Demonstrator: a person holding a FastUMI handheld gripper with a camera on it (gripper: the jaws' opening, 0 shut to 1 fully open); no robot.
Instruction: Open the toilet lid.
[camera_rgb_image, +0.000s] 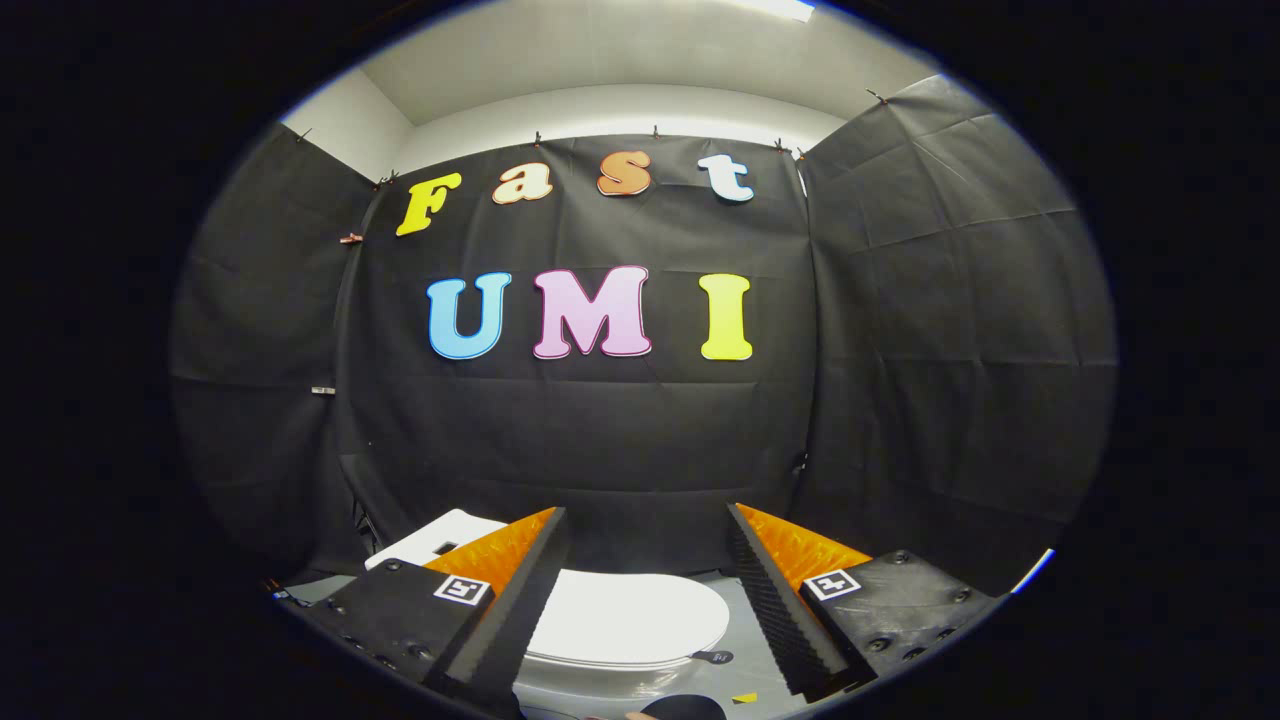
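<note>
A: The toilet lid, a white, smooth, oval plastic cover, lies flat and closed in your gripper view. You see it low between the two fingers and a little beyond them, resting on the white bowl rim beneath it.

B: And the gripper?

A: Your fingers stand wide apart, gripping nothing. The left finger crosses in front of the lid's near left edge, and the right finger stands just off its right end. Whether either one touches the lid, you cannot tell from here.

B: What else is around it?

A: A white, boxy cistern with a dark recess in its top shows beyond your left finger, beside the lid. The toilet stands on a pale grey floor. A small dark tab lies on that floor just off the lid's right end, and a small yellow scrap lies closer in. Black cloth walls hang behind and to both sides, creased and clipped along the top, with a white ceiling above.

B: Anything to read?

A: Each finger mount carries a square black-and-white marker tag, a pattern rather than words. You can make out no writing on the toilet.
</note>
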